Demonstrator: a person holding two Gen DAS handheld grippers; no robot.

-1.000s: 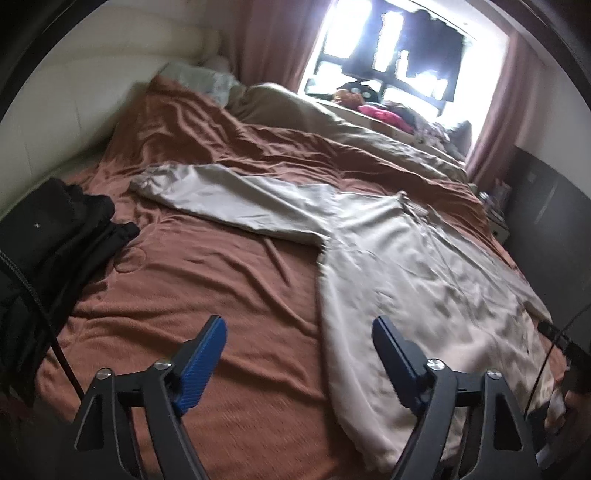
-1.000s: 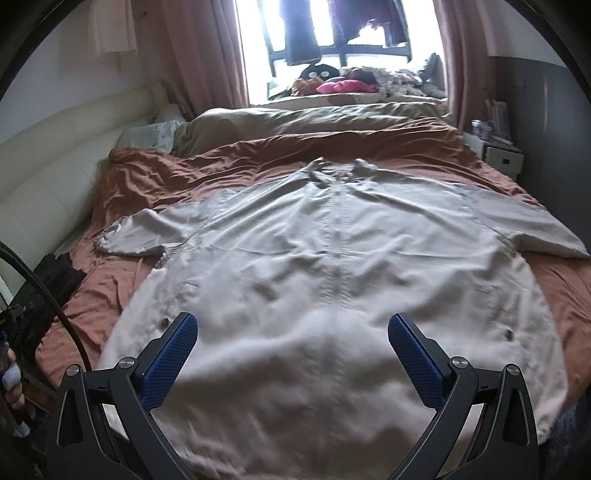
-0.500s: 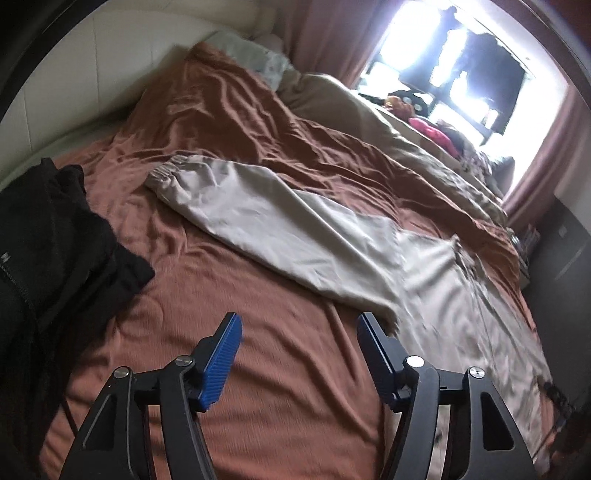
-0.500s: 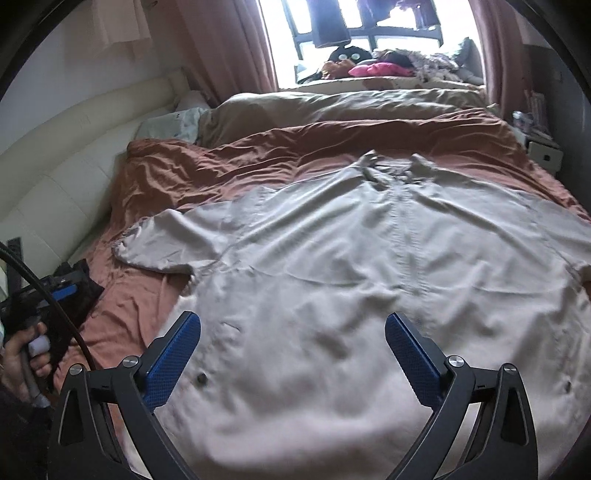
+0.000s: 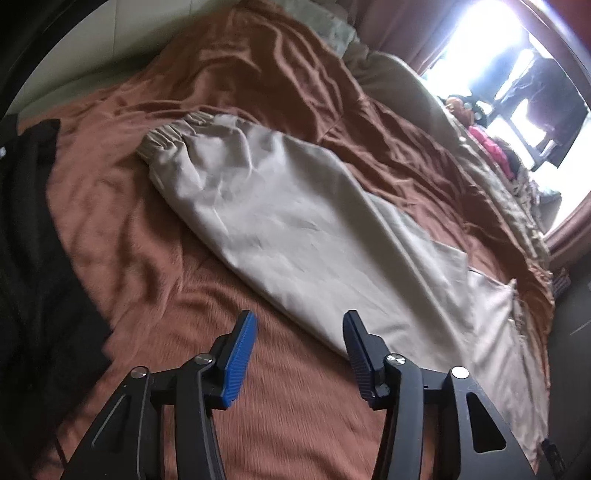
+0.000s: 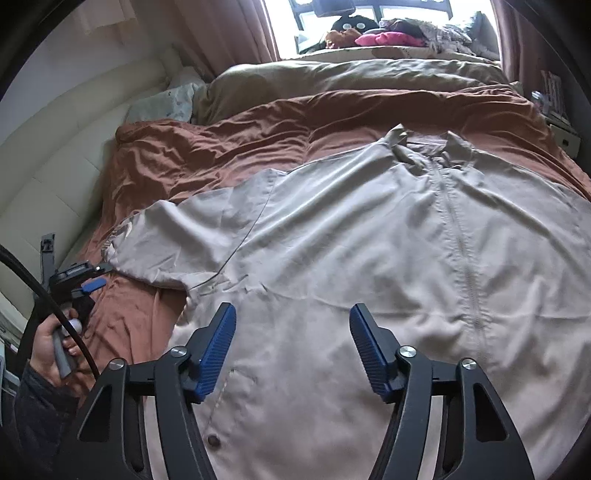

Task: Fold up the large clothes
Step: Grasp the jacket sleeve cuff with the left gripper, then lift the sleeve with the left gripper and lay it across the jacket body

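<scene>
A large beige jacket (image 6: 369, 266) lies spread flat, front up, on the rust-brown bedspread (image 6: 207, 155). Its zipper (image 6: 461, 251) runs down the middle and its collar (image 6: 424, 147) points to the window. Its left sleeve (image 5: 280, 221) stretches out sideways, with an elastic cuff (image 5: 173, 133) at the end. My left gripper (image 5: 299, 347) is open and empty, just above the bedspread at the sleeve's near edge. It also shows in the right wrist view (image 6: 79, 280), held in a hand beside the sleeve. My right gripper (image 6: 291, 343) is open and empty above the jacket's lower front.
A black garment (image 5: 33, 251) lies on the bed's left edge. A beige duvet (image 6: 351, 77) and a pillow (image 6: 166, 99) lie at the far end. A cream padded headboard (image 6: 55, 162) runs along the left. Clothes are piled at the window (image 6: 388, 33). A nightstand (image 6: 561, 129) stands far right.
My left gripper has moved forward and left toward the sleeve, and its jaws have narrowed. My right gripper has moved closer over the jacket and turned left.
</scene>
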